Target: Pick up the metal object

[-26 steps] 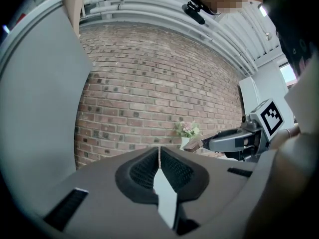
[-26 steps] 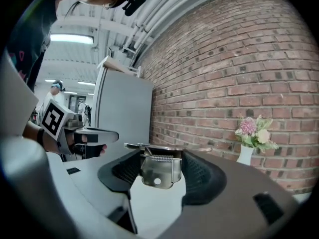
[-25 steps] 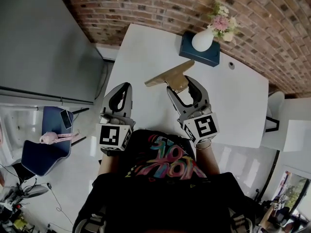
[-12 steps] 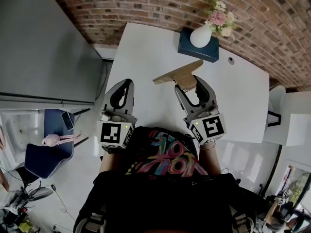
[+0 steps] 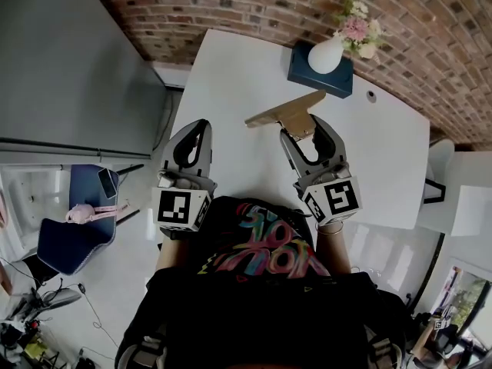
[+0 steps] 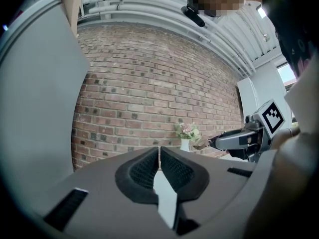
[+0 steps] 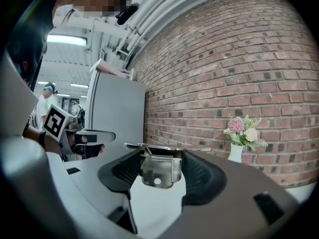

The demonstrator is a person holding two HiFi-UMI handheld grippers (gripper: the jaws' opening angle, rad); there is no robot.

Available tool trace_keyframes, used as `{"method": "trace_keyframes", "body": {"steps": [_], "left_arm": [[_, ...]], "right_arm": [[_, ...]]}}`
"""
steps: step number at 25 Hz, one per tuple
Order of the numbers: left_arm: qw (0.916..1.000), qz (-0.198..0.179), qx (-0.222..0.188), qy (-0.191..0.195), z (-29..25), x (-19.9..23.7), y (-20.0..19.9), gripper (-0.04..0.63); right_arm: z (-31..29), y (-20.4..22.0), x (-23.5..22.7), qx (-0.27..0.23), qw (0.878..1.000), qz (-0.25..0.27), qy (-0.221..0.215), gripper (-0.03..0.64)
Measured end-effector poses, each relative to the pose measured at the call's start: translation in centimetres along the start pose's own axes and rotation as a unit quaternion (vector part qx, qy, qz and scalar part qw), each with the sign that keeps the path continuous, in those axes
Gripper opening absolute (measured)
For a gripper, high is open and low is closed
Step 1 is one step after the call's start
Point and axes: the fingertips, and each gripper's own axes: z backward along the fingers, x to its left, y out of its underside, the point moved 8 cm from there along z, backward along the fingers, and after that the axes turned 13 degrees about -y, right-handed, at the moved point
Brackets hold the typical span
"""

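The metal object is a flat brass-coloured blade with a sprung clip part. My right gripper is shut on it, over the white table. In the right gripper view the clip sits between the ribbed pads of the right gripper, and the blade juts out flat to both sides. My left gripper hangs at the table's left edge, shut with nothing in it. Its pads nearly touch in the left gripper view, where the right gripper also shows.
A white vase of flowers stands on a dark blue box at the table's far edge, by the brick wall. A grey cabinet is at the left, with a blue chair below it.
My right gripper has carried the metal object a little to the right and farther out. The left gripper has hardly moved.
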Motion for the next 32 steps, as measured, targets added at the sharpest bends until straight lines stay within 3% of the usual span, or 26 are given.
{"method": "trace_keyframes", "body": {"steps": [27, 32], "left_arm": [[0.9999, 0.003, 0.002, -0.014, 0.45, 0.86, 0.01, 0.032], [0.9999, -0.013, 0.004, -0.006, 0.37, 0.62, 0.14, 0.032]], "right_arm": [[-0.53, -0.40, 0.25, -0.012, 1.000, -0.013, -0.006, 0.276], [-0.37, -0.11, 0.24, -0.013, 1.000, -0.019, -0.008, 0.276]]}}
